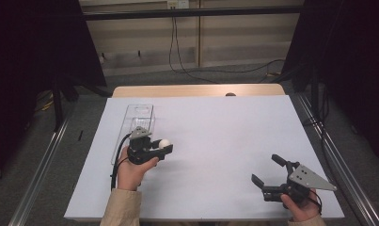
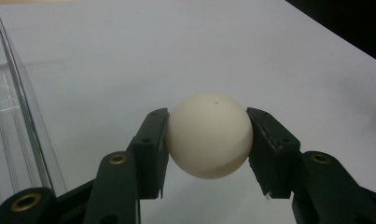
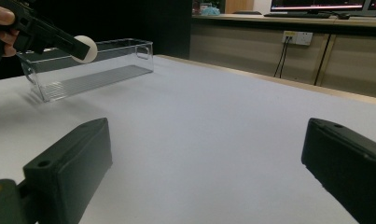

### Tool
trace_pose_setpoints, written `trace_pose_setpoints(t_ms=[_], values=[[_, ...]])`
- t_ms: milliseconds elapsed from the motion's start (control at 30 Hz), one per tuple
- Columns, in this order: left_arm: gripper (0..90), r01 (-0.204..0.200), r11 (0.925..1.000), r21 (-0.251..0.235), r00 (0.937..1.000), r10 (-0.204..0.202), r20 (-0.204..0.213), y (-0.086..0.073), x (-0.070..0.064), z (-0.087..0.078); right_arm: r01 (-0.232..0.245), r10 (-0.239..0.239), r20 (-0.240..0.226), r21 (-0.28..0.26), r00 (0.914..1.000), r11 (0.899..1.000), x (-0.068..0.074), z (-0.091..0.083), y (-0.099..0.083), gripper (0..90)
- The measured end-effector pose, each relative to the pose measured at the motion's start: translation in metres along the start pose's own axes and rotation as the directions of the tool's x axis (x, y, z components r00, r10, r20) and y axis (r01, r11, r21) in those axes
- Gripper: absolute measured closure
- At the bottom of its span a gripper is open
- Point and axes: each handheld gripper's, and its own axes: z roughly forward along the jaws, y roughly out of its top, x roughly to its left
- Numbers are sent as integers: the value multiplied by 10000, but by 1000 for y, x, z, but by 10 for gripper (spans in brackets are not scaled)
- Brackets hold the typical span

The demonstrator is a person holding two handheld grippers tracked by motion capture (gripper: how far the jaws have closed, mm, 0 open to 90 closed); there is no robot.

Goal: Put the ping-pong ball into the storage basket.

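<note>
- Left claw (image 1: 164, 149) is clamped on the white ball (image 1: 164, 143); in the left gripper view both pads bear on the ball (image 2: 209, 135) across its widest part, one each side. Looks like a centred grip.
- Ball sits left of centre in the high view, lifted off the bench (image 1: 225, 132), just right of the clear bin (image 1: 139, 113).
- Likely step: drop the ball into the bin. Swing left until the ball is over the bin's open top, clear of its near wall (image 2: 17, 93), which runs up the left edge of the left gripper view. Lower inside before releasing; a light ball will bounce out if dropped from high up.
- Don't squeeze harder; the thin shell could pop sideways out of the pads.
- Right claw (image 1: 269, 172) is wide open, holds nothing, parked low right of the high view, well apart from the ball.
- Ball: matte off-white, smooth, one tiny dark speck near the top, no visible dents.
</note>
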Motion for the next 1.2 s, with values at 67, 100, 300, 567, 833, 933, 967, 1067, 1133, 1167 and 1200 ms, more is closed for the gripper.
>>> trace_pose_setpoints(t_ms=[67, 100, 300, 567, 833, 933, 967, 1067, 1133, 1167, 1200], values=[[514, 27, 10000, -5, 10000, -27, 34, 0, 0, -1, -11, 11, 23, -23, 10000, 10000, 0, 0, 0, 11], [513, 27, 10000, -5, 10000, -27, 34, 0, 0, -1, -11, 11, 23, -23, 10000, 10000, 0, 0, 0, 11], [513, -12, 10000, 46, 10000, 12, 15, 1, 1, -1, -105, 106, 64, -83, 9999, 9999, 1, 0, 1, 11], [514, 9, 10000, 19, 10000, -9, -55, 1, 1, -2, -154, 154, 68, -79, 9999, 9999, 0, 0, 0, 12], [513, -34, 10000, 7, 10000, 34, 1, 2, 3, -3, -110, 111, 76, -81, 9999, 9999, -1, 0, 0, 12], [513, -25, 10000, 9, 10000, 25, -24, 2, 5, -5, -111, 111, 59, -80, 9999, 9999, 0, 0, -1, 12], [513, 41, 10000, -65, 10000, -41, 1, 2, 5, -5, -134, 134, 42, -70, 9999, 9999, 0, 0, -1, 11], [513, 24, 10000, -63, 10000, -24, -49, 2, 6, -8, -96, 97, 51, -59, 9999, 9999, 0, 0, -1, 12], [514, -16, 10000, -45, 10000, 16, -78, 3, 8, -9, -99, 99, 56, -64, 9999, 9999, 0, 0, 0, 12], [514, -16, 10000, -45, 10000, 16, -78, 3, 8, -9, -99, 99, 56, -64, 9999, 9999, 0, 0, 0, 12], [513, 88, 9999, -97, 9999, -89, -68, 3, 8, -10, -98, 99, 49, -88, 9999, 9999, 0, 0, 0, 12]])
